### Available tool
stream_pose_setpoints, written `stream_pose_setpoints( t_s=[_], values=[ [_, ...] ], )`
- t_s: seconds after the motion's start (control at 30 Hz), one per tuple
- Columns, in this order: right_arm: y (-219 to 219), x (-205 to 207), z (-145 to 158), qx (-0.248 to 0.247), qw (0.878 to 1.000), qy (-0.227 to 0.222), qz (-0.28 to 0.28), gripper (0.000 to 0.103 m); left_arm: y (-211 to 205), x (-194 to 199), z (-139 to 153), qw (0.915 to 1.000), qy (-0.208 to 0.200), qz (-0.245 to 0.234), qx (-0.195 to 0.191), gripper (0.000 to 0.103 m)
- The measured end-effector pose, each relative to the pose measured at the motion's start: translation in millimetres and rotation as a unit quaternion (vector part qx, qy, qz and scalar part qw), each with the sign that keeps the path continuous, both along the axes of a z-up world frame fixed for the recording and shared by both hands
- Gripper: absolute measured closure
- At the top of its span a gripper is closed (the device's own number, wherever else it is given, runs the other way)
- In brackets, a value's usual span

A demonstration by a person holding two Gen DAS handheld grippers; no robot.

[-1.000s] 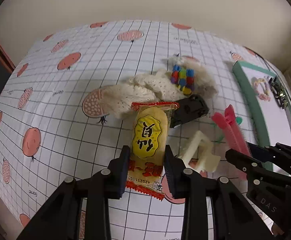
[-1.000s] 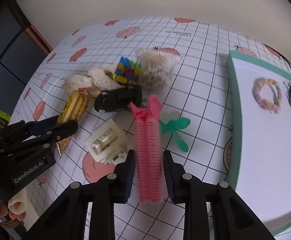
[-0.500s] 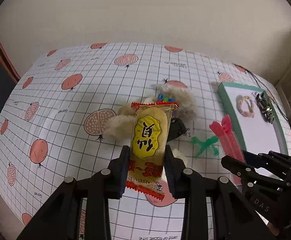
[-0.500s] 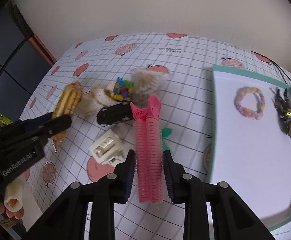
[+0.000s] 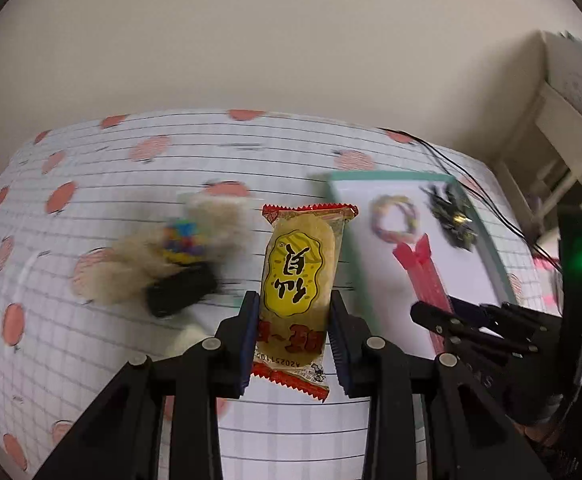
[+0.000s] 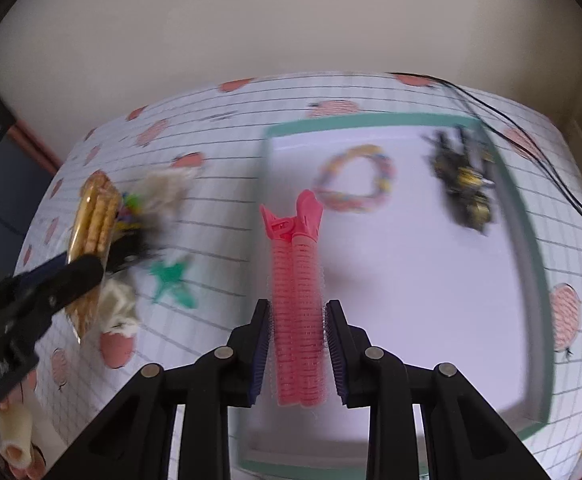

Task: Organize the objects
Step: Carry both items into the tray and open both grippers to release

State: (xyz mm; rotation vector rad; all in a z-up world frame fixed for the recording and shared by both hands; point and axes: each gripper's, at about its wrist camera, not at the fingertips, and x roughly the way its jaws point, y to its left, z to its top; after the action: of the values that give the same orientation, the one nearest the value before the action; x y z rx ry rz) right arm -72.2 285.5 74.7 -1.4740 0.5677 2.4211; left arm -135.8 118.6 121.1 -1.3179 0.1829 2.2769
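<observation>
My left gripper (image 5: 294, 322) is shut on a yellow snack packet (image 5: 299, 280) with red crimped ends, held in the air above the table. The packet (image 6: 93, 216) also shows in the right wrist view, clamped by the left gripper (image 6: 65, 276). My right gripper (image 6: 297, 330) is shut on a pink hair roller clip (image 6: 297, 300), lifted above the white tray with a green rim (image 6: 531, 248). In the left wrist view the pink clip (image 5: 423, 272) and the right gripper (image 5: 439, 310) hang over the same tray (image 5: 487, 280).
On the tray lie a colourful bead bracelet (image 6: 355, 184) and a black and yellow hair claw (image 6: 465, 184). A blurred pile at the left holds a cream sock (image 5: 131, 268), coloured beads (image 5: 183, 240), a black toy car (image 5: 181, 292) and a green clip (image 6: 171, 280). Black cables (image 5: 451, 160) run at the back right.
Both grippers have risen and swung right with their loads. The pink clip now hangs over the tray, and the pile has slid left in both views.
</observation>
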Motion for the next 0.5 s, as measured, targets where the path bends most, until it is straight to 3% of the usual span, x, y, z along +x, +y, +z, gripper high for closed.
stream_pose_setpoints(
  t_s=[0.2, 0.5],
  values=[
    [44.4, 25.2, -1.0, 0.004, 0.999, -0.004, -0.047, 0.074, 53.9, 15.8, -4.8, 0.9987, -0.006, -0.05, 0.008, 0.068],
    [98.0, 52.6, -2.5, 0.017, 0.995, -0.007, -0.1, 0.074, 93.5, 17.9, -17.7, 0.997, -0.015, -0.073, 0.02, 0.068]
  ],
)
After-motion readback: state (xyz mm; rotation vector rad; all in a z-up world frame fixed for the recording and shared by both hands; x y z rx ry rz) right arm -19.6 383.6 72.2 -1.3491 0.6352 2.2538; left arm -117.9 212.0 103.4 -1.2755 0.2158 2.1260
